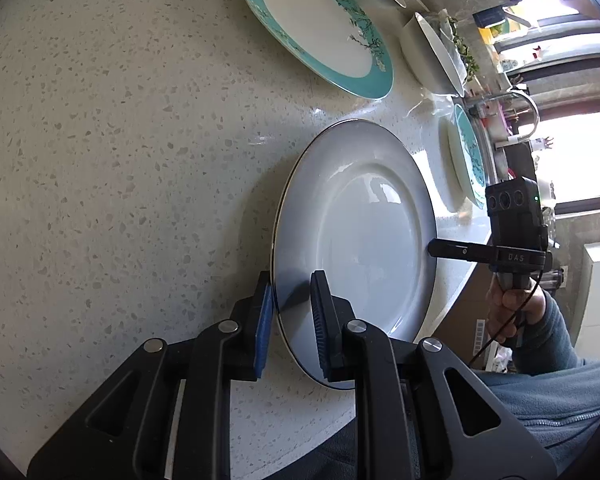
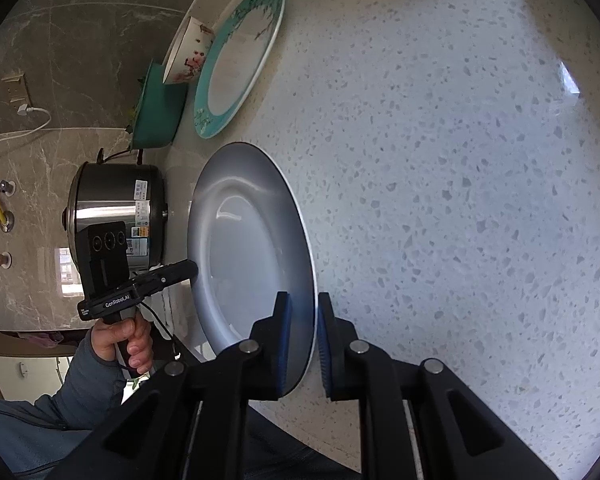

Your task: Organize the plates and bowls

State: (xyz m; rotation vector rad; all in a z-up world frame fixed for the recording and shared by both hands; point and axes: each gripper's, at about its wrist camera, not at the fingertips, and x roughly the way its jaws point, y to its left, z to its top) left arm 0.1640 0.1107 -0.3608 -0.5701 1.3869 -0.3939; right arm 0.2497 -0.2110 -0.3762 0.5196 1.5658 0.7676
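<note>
A large white plate with a thin dark rim lies on the speckled counter near its front edge. My left gripper is shut on the plate's near-left rim, blue pads on either side of it. From the opposite side my right gripper is shut on the rim too. Each gripper also shows in the other's view: the right gripper at the plate's far edge, the left gripper likewise. A teal-rimmed plate lies further back.
White bowls and a teal-patterned dish stand toward the sink side. A floral bowl, a teal pot and a steel rice cooker line the wall. A person's hands and grey sleeves hold both handles.
</note>
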